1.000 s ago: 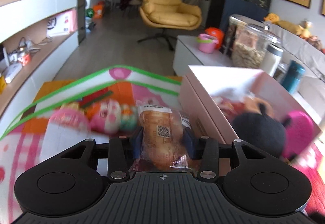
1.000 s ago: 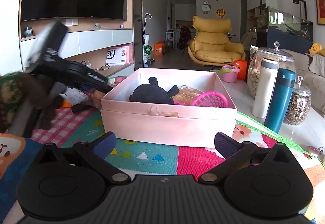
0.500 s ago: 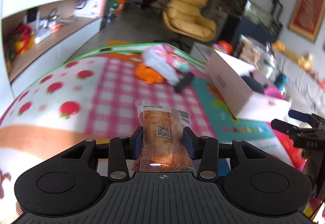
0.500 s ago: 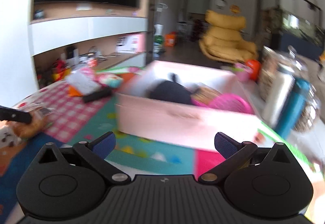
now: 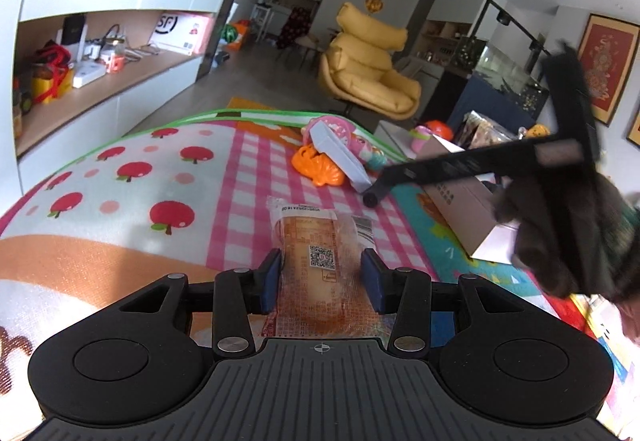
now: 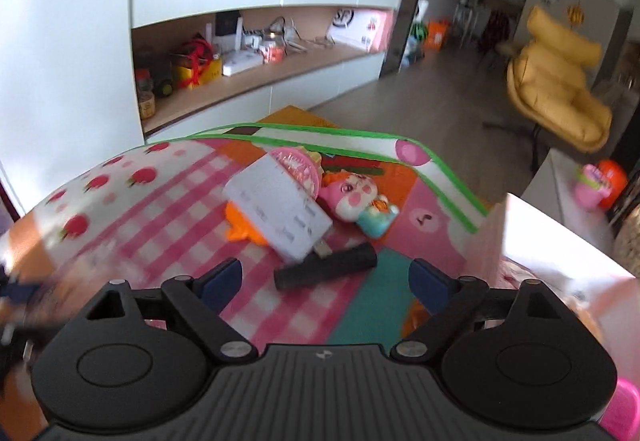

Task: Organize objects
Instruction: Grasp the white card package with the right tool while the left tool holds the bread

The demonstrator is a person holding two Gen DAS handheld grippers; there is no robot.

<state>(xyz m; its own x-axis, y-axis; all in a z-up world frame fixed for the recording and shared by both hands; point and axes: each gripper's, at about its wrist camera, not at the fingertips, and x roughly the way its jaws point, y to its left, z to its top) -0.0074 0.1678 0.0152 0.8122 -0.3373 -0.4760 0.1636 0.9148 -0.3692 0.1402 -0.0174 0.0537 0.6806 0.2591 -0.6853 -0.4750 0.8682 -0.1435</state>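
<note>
My left gripper (image 5: 322,279) is shut on a wrapped bread packet (image 5: 320,261) with a QR code, held just above the pink checked play mat (image 5: 248,201). My right gripper (image 6: 324,281) is open and empty, hovering over a black cylinder (image 6: 326,267) on the mat. Beyond it lie a grey flat box (image 6: 278,211), an orange toy (image 6: 240,229) and a pink cartoon plush (image 6: 354,197). The pink cardboard box (image 6: 532,229) stands at the right; in the left wrist view it (image 5: 468,209) is partly hidden by the right gripper's body.
A low wall shelf (image 6: 240,81) with clutter runs along the left. A yellow armchair (image 5: 370,69) stands on the floor beyond the mat. A white side table (image 6: 576,197) with pink and orange toys is at the back right.
My left gripper carried the bread packet away from the pink box and leftward over the checked mat. My right gripper swung left from facing the box to above the black cylinder.
</note>
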